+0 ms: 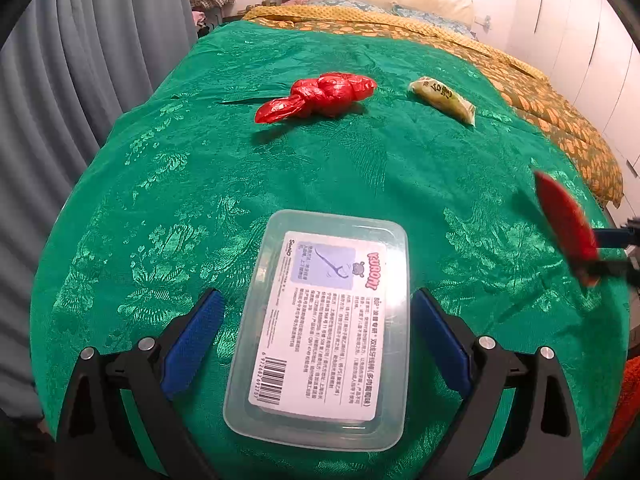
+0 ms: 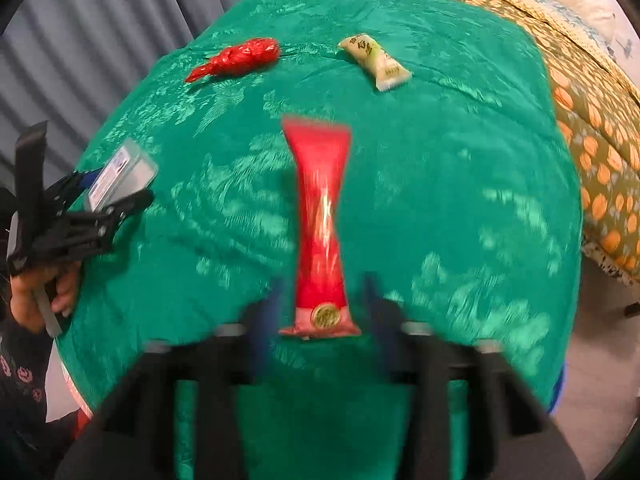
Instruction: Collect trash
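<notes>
A clear plastic box (image 1: 328, 320) with a printed label lies on the green cloth between the open blue-padded fingers of my left gripper (image 1: 316, 304); the pads stand beside it, not pressing it. The box and left gripper also show in the right wrist view (image 2: 120, 176). A long red packet (image 2: 320, 224) lies between the fingers of my right gripper (image 2: 320, 292), which is blurred; the fingers stand apart from the packet. The packet shows at the right edge of the left wrist view (image 1: 568, 224). A knotted red plastic bag (image 1: 320, 96) and a pale yellow-green packet (image 1: 440, 98) lie farther back.
The green cloth (image 1: 360, 168) covers a rounded surface that drops off at the left and near edges. Grey curtains (image 1: 80, 60) hang at the left. A bed with an orange-patterned cover (image 1: 560, 112) lies to the right and behind.
</notes>
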Demonstrator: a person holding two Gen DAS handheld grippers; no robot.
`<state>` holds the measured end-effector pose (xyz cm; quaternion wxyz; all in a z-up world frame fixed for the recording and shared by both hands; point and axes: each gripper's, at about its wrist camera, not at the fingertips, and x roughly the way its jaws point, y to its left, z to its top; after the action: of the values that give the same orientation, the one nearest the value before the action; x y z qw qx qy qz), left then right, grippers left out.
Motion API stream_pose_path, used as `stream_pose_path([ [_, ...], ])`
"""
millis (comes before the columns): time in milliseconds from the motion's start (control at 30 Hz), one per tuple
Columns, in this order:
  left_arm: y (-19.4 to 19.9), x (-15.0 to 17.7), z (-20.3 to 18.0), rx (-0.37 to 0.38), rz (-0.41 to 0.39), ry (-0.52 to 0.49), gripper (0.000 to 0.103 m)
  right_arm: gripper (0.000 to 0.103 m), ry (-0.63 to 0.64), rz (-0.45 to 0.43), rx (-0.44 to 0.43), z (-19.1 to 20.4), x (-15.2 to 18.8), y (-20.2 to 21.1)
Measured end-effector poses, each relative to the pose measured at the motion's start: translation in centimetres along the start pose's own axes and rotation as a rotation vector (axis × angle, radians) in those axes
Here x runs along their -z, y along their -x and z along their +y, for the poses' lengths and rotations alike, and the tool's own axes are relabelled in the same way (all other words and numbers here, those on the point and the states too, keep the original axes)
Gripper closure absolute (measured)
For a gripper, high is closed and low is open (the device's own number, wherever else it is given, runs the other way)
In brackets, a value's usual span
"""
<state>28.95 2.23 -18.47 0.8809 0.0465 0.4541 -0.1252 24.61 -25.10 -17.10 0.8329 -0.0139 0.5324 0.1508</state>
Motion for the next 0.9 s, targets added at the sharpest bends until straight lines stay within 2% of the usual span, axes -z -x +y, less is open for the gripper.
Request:
stream_pose_path([
  [67,0.0,0.0,-0.1,-0.005,0.002,-0.004,0.010,0.030,0.001,-0.027,0.023,-0.2,1.5,-0.9],
  [200,0.0,0.1,-0.4,-0.022,0.006,-0.015,0.009,0.027,0.049,-0.142,0.077,1.0,3.8,-0.7],
  [267,0.0,0.1,-0.4,-0.025,0.007,-0.017,0.009,0.026,0.026,-0.163,0.067,1.0,4.3,-0.4],
  [367,0.1,0.2,-0.2,-0.005,0.011,-0.017,0.007,0.026,-0.031,-0.146,0.021,0.1,4.1,0.2],
  [467,0.9,0.5,0.8,0.090,0.004,-0.006,0.007,0.026,-0.055,-0.144,0.016,-0.7,3.8,1.4],
  [567,1.6,0.7,1.8,0.141,0.010,0.019,0.007,0.026,-0.043,-0.151,0.036,-0.8,2.8,2.0],
  [633,1.8,0.6,1.3,0.151,0.023,-0.007,0.007,0.026,-0.045,-0.125,0.023,-0.9,1.5,1.8],
  [700,1.8,0.4,0.2,0.120,0.034,-0.068,0.007,0.027,-0.036,-0.071,0.018,-0.8,0.3,0.7],
  [733,1.8,0.3,-0.5,0.092,0.039,-0.106,0.007,0.028,-0.027,-0.051,0.031,-0.6,-0.2,0.2],
  [800,1.7,0.0,-1.3,0.046,0.048,-0.148,0.007,0.040,-0.005,-0.019,0.045,-0.3,-0.9,-0.6],
  [867,1.5,-0.2,-1.3,0.041,0.059,-0.141,0.011,0.054,0.005,-0.002,0.047,0.1,-1.3,-1.0],
  [900,1.4,-0.3,-1.2,0.038,0.069,-0.135,0.015,0.065,0.012,0.002,0.057,0.3,-1.5,-1.1],
])
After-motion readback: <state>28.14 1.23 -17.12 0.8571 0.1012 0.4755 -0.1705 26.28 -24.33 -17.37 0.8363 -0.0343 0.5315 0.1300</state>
